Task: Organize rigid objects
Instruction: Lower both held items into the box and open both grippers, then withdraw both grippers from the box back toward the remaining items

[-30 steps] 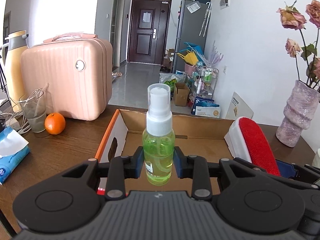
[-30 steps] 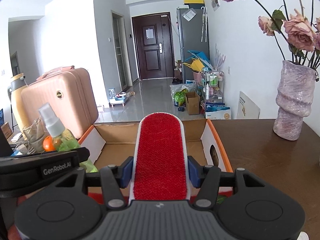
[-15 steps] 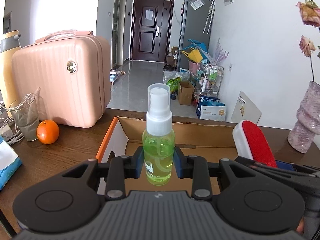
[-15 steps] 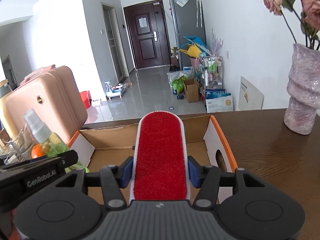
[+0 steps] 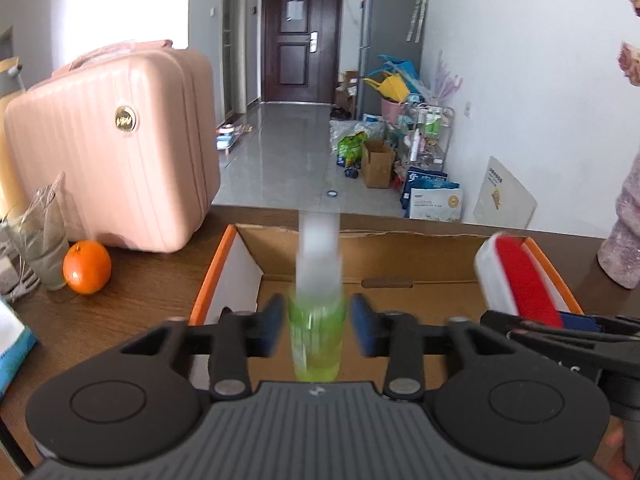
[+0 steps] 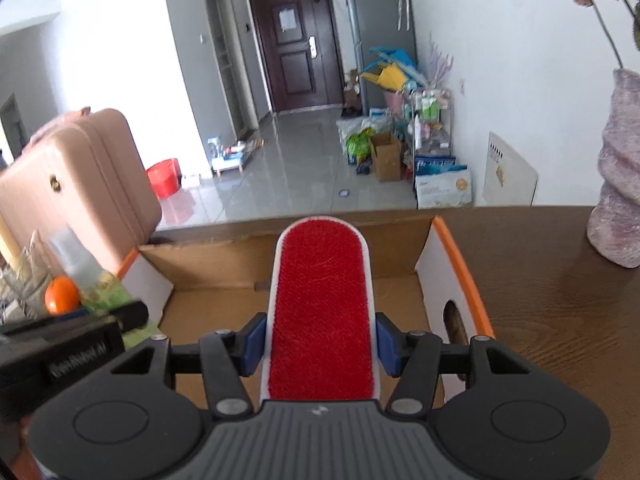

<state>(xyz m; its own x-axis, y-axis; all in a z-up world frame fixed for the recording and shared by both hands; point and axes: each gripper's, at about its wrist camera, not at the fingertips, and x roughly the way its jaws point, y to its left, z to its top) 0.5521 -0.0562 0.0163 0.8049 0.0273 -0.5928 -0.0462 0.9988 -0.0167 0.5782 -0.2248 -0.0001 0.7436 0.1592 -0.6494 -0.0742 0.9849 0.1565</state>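
An open cardboard box [image 5: 400,256] with orange edges lies on the brown table. My left gripper [image 5: 316,326] hangs over it with its jaws apart. The green spray bottle [image 5: 318,308] between them is blurred and touches neither pad. It also shows in the right wrist view [image 6: 90,276]. My right gripper [image 6: 320,340] is shut on a red lint brush [image 6: 322,304] with a white rim, held over the box [image 6: 456,280]. The brush also shows in the left wrist view [image 5: 520,276].
A pink suitcase [image 5: 112,148] stands at the back left, with an orange [image 5: 86,266] and a glass [image 5: 40,240] in front of it. A blue tissue pack [image 5: 12,344] lies at the left edge. A pinkish vase [image 6: 618,176] stands at the right.
My left gripper has opened and the spray bottle has come loose and blurs downward between the pads. Both grippers have moved forward and tilted down over the box. The right still holds the brush.
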